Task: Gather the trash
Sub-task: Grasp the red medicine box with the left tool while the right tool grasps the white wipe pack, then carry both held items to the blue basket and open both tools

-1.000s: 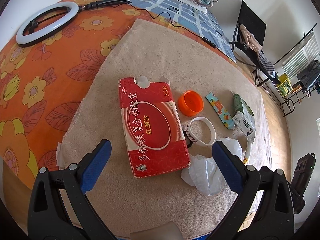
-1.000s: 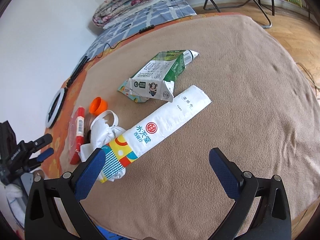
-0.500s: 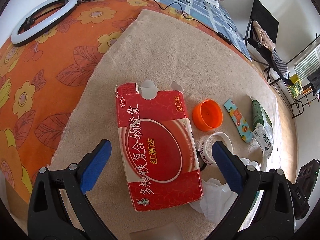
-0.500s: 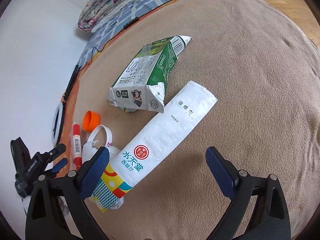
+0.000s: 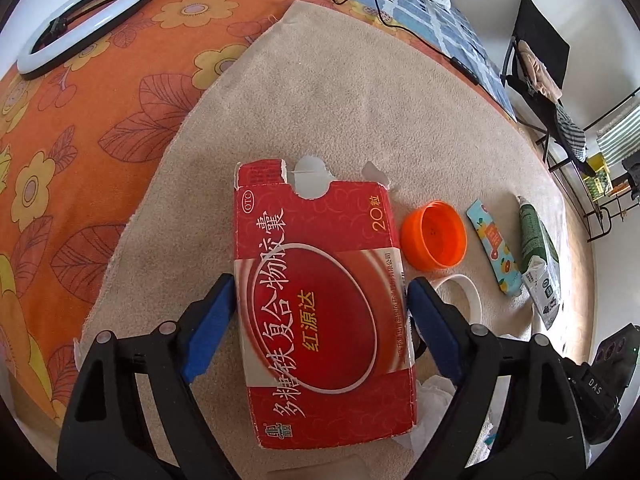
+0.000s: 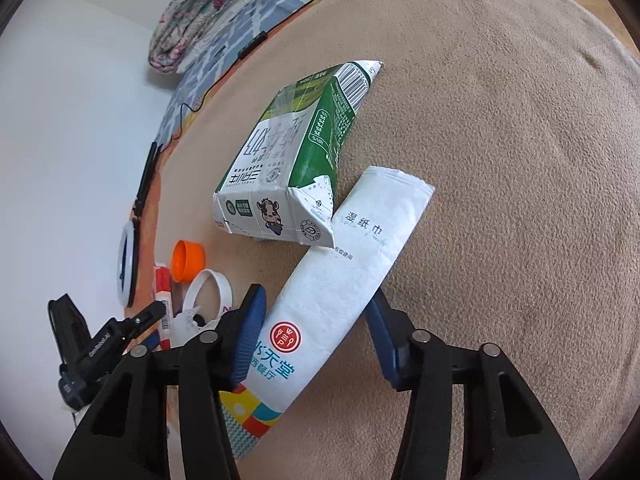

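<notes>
- Both grippers are down on the beige blanket [image 5: 360, 92], and the red medicine box [image 5: 320, 304] lying flat in its middle is our landmark.
- Left gripper [image 5: 320, 316]: the jaws have just been closing in. They straddle the red medicine box, with the blue pads right at its two long edges. The left pad looks to touch the edge; the right one sits against the other side. Whether they are truly squeezing, I can't tell.
- Just right of the box, an orange cap [image 5: 434, 236] lies on its side with its open mouth showing.
- Below that cap, a white ring [image 5: 464, 284] sits tucked behind the right finger.
- Farther right of the box lies the long wet-wipe packet [image 6: 348, 280], then a green and white milk carton [image 6: 296, 172] beyond it.
- Crumpled white plastic [image 5: 432, 408] pokes out from under the box's lower right corner.
- Right gripper [image 6: 316, 328]: its jaws have just been closing too. The wet-wipe packet runs between them, with a blue pad at each long edge, so it looks clamped.
- The flattened milk carton rests on the packet's far end.
- Far left of the box, a ring light [image 5: 84, 20] lies on the orange floral sheet [image 5: 80, 120].
</notes>
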Tool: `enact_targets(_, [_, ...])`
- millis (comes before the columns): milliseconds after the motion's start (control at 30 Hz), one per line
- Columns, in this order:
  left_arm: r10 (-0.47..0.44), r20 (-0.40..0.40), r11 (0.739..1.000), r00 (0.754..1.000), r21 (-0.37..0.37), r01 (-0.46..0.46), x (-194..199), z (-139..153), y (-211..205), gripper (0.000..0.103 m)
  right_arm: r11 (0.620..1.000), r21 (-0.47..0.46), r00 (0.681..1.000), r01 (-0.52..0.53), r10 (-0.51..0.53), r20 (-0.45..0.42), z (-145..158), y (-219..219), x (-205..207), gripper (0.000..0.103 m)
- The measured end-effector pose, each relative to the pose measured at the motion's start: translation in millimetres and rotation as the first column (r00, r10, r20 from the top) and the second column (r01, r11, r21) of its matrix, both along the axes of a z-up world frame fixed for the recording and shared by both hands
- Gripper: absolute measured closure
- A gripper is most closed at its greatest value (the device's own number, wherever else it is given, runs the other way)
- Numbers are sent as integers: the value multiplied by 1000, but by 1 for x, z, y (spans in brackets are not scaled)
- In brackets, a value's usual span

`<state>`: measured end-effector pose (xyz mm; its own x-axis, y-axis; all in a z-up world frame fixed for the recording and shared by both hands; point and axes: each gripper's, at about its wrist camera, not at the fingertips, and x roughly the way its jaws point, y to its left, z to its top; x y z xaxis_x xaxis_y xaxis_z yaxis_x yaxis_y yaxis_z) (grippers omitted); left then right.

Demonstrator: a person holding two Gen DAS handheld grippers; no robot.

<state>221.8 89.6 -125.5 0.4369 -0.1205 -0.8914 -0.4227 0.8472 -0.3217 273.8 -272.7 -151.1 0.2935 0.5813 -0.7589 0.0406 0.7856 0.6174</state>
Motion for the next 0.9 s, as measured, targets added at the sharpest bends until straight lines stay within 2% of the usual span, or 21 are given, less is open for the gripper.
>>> enact_targets(133, [11, 21, 1000, 1000, 22, -11, -4, 6, 3, 15, 1000, 28, 1000, 6, -6, -14, -2, -4, -3, 88])
enact_targets(167, [15, 29, 1000, 999, 22, -15, -5, 9, 5, 15, 1000, 27, 1000, 8, -8, -11, -1, -5, -4, 91])
enact_targets(300, [24, 58, 1000, 998, 3, -24, -12, 19, 11, 16, 1000, 15, 1000, 18, -18, 7, 7, -8, -10, 94])
enact_targets(600, [32, 129, 999, 991, 10, -34, -31, 50, 21, 16, 999, -23, 996, 22, -20, 82, 33, -15, -27, 96])
enact_targets(900, [-29, 203, 999, 979, 46, 20, -59, 85, 9, 16, 998, -60, 982, -20, 31, 186, 64, -11, -51, 96])
